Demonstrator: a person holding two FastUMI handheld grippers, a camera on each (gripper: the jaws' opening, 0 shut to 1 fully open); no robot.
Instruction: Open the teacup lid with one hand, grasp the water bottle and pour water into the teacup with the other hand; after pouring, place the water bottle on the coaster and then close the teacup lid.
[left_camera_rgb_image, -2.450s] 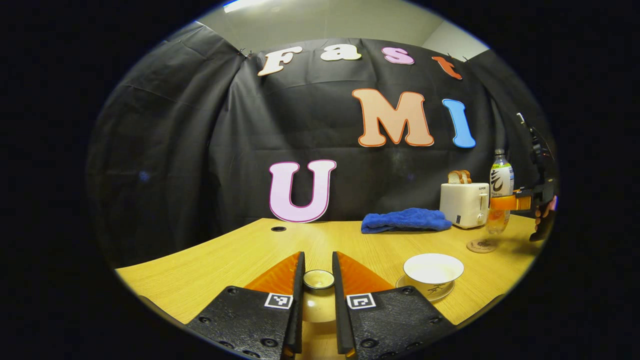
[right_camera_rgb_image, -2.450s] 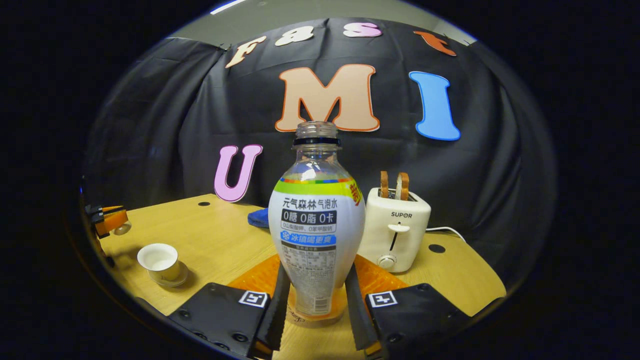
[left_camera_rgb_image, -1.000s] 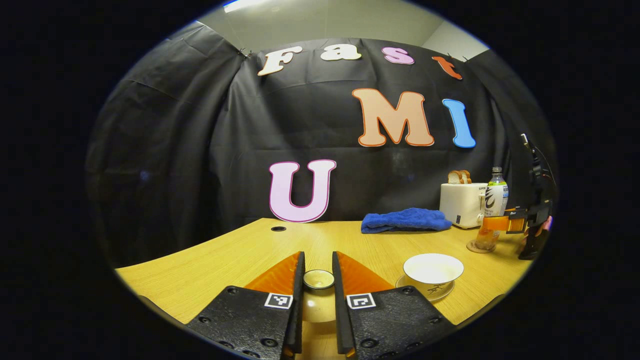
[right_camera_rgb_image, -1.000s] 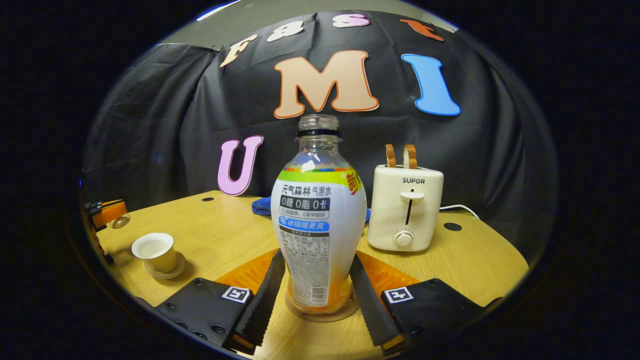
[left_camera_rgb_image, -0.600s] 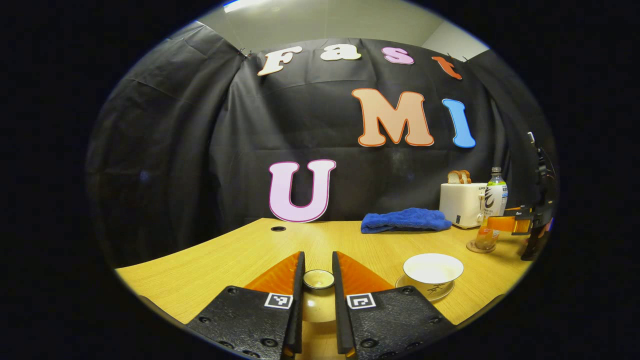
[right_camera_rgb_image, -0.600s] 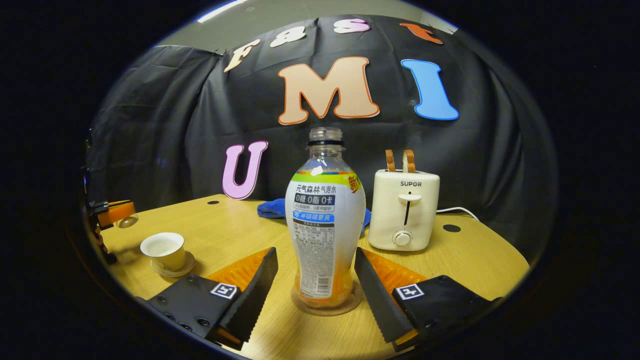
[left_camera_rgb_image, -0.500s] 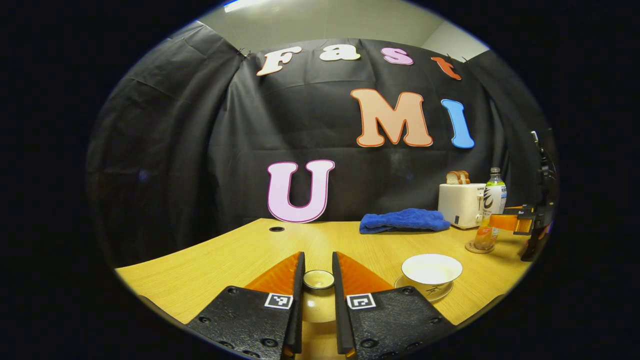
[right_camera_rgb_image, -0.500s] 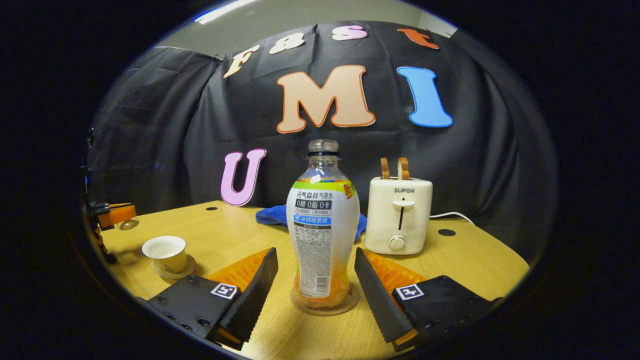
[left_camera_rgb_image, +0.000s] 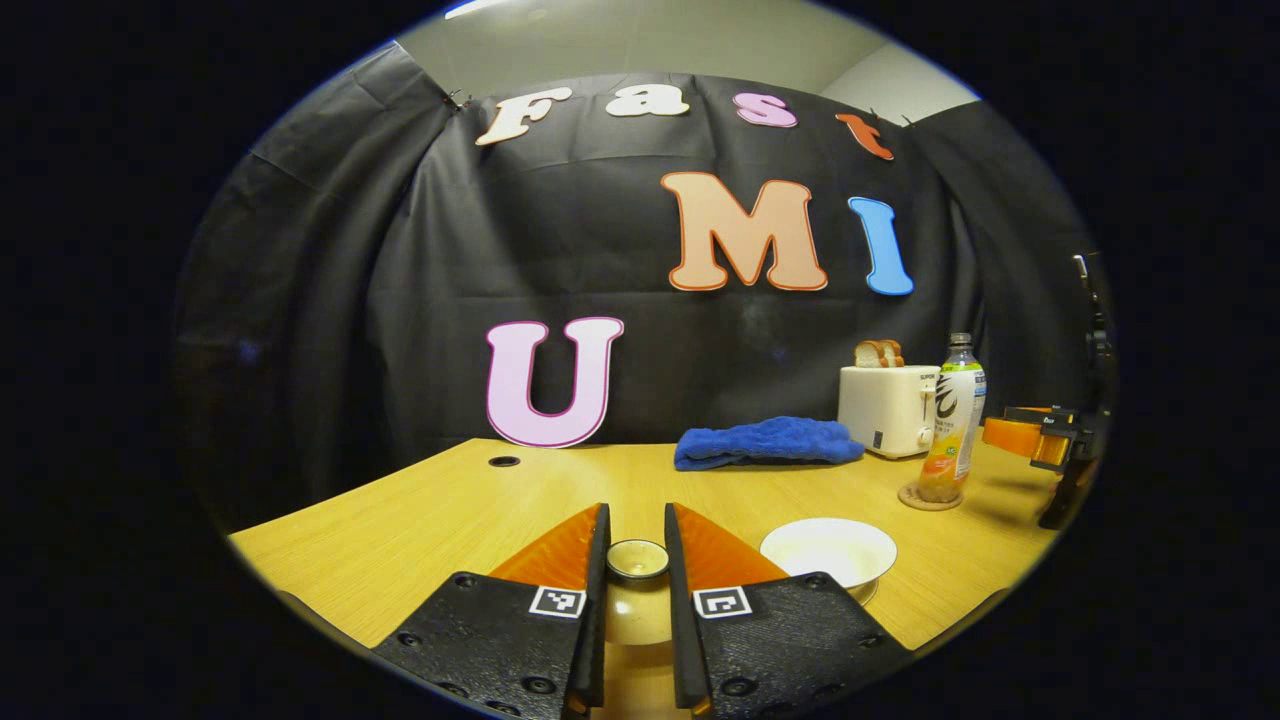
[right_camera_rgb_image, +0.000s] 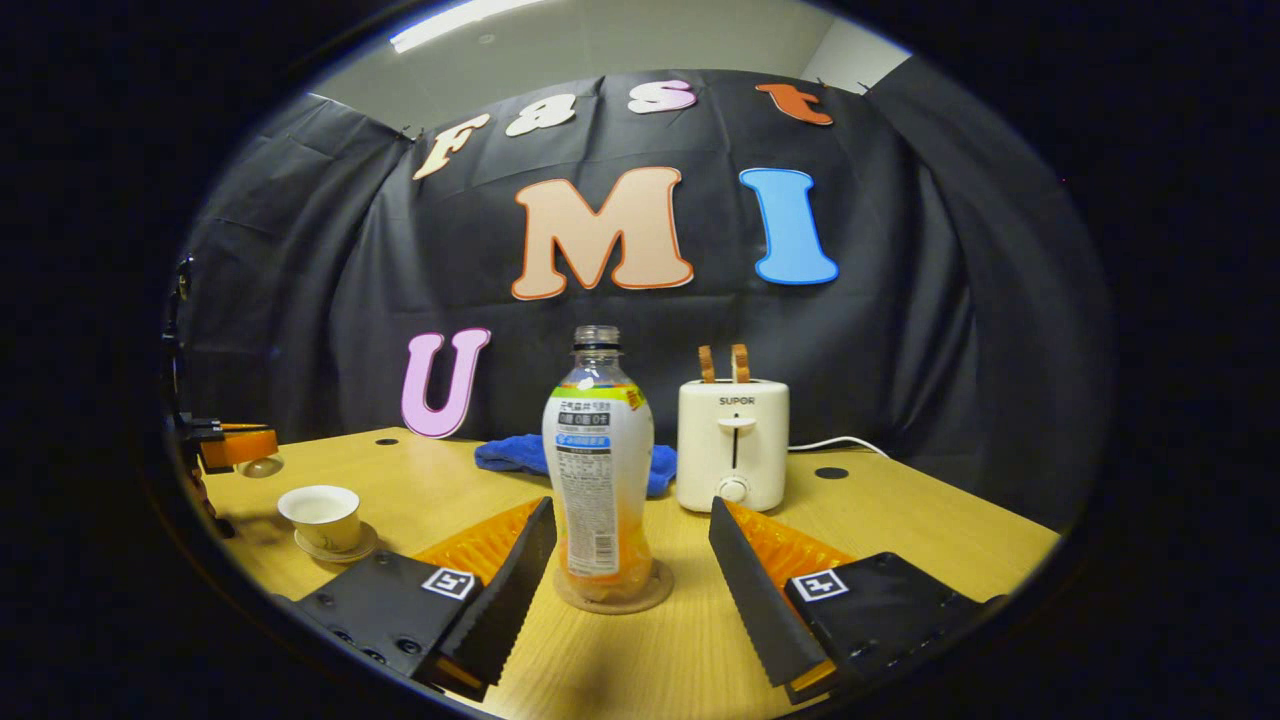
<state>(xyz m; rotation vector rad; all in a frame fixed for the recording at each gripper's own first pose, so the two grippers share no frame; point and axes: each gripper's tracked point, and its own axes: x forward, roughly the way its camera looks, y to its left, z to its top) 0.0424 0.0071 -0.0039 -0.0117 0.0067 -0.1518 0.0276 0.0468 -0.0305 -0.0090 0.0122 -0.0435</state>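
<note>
In the left gripper view, the left gripper (left_camera_rgb_image: 636, 560) pinches the teacup lid (left_camera_rgb_image: 637, 558) by its knob, held above the wooden table (left_camera_rgb_image: 420, 520). The open teacup (left_camera_rgb_image: 828, 549) sits just to its right on a saucer. Farther off, the water bottle (left_camera_rgb_image: 952, 420) stands upright on the coaster (left_camera_rgb_image: 927, 497), beside a toaster (left_camera_rgb_image: 887, 408) and a blue cloth (left_camera_rgb_image: 765, 443).

In the right gripper view, the right gripper (right_camera_rgb_image: 630, 560) is spread wide, its fingers (right_camera_rgb_image: 510, 590) apart from the water bottle (right_camera_rgb_image: 598, 470), which rests on the coaster (right_camera_rgb_image: 612, 594) between them. The teacup (right_camera_rgb_image: 320, 515) sits at far left, the left gripper (right_camera_rgb_image: 238, 446) above and beyond it.
</note>
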